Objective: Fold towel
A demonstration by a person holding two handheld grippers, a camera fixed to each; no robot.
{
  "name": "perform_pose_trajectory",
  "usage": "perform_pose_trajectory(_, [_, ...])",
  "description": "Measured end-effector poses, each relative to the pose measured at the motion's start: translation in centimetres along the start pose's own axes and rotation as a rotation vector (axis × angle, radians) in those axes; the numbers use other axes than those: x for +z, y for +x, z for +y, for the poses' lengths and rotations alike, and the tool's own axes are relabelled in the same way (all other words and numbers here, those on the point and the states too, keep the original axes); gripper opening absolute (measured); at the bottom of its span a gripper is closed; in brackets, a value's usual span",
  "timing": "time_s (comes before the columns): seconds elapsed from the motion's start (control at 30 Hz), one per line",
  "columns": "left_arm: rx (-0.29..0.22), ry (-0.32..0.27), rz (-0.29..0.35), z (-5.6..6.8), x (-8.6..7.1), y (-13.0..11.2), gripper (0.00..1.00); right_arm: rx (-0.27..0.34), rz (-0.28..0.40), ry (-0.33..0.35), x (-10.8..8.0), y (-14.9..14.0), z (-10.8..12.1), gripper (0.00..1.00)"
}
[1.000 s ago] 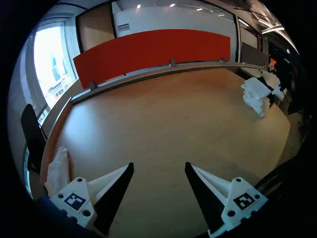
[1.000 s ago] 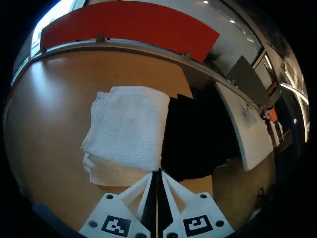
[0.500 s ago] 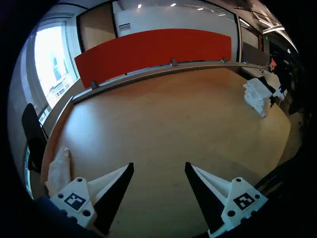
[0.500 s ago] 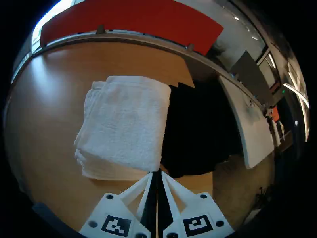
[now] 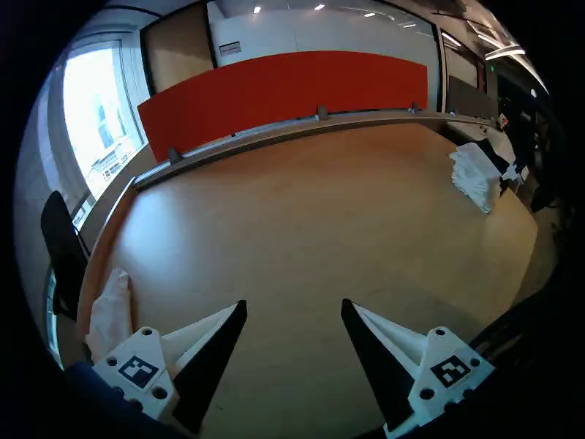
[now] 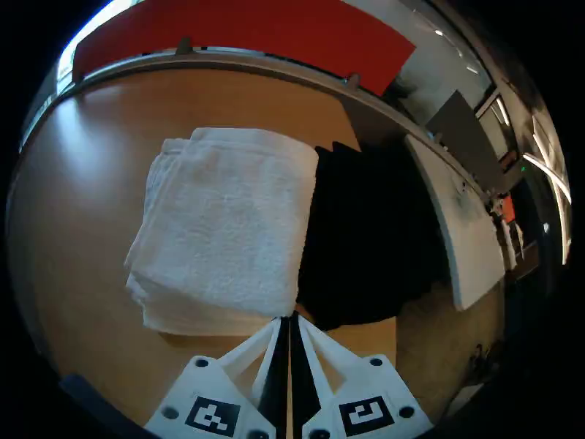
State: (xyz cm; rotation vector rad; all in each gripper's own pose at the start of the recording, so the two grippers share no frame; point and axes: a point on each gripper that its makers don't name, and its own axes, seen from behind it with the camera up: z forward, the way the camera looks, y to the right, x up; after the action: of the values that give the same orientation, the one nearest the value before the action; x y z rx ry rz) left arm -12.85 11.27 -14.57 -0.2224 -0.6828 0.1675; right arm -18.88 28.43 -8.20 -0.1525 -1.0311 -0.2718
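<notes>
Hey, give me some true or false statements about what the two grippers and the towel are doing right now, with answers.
1. The left gripper is open above the wooden table. True.
2. The right gripper has its fingers spread wide. False: they are pinched shut on the near corner of the folded towel.
3. The partition behind the table is blue. False: it is red.
4. A white cloth lies at the table's left edge in the left gripper view. True.
</notes>
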Motion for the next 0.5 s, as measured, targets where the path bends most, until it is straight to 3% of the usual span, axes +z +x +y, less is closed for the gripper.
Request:
perform_pose_trajectory(0.4, [0.004,-0.006,0.000,0.05,0.36,0.29,0.96,0.004,0.009,-0.004,-0.21,-0.49,-0.07,0.18])
perform_pose_trajectory(0.5, [0.005,-0.008,0.000,0.08,0.41,0.31,0.96,0.009,0.017,0.000,-0.42,-0.57,-0.12,0.47])
